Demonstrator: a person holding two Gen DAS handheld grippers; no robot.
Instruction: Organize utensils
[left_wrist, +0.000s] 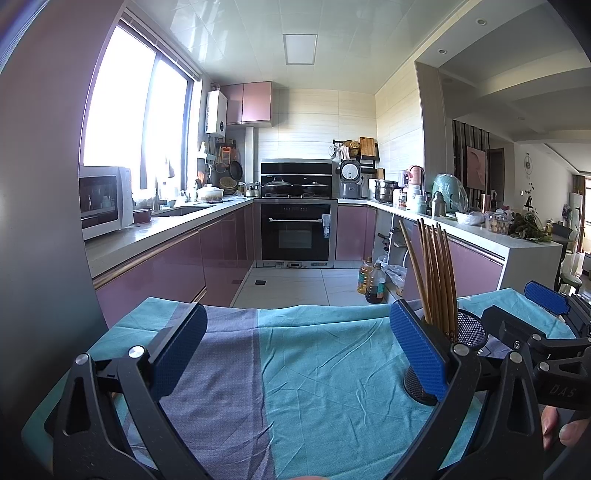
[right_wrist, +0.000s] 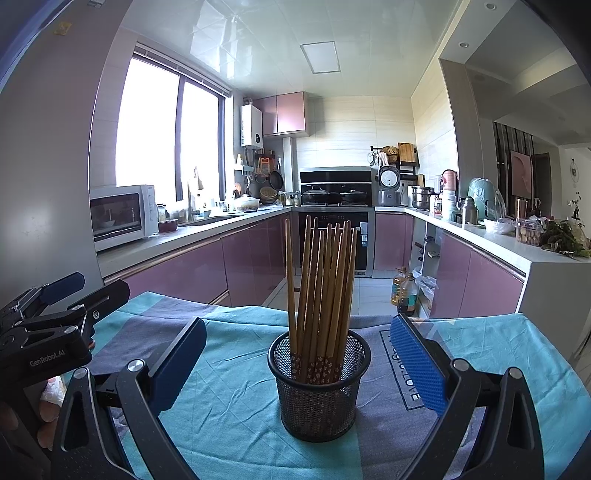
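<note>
We hold both grippers' fingers wide apart and empty, the right gripper (right_wrist: 297, 354) facing the chopsticks (right_wrist: 321, 291) upright in the basket (right_wrist: 319, 398) on the table (right_wrist: 229, 406), the left gripper (left_wrist: 297, 350) at its nine o'clock.

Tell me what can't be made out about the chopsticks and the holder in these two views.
- Left wrist view: the mesh holder is mostly hidden behind a finger of the left tongs.
- Both views: the lower ends of the chopsticks blur behind the mesh.
- Right wrist view: print on the cloth is partly hidden behind a right tongs finger.
</note>
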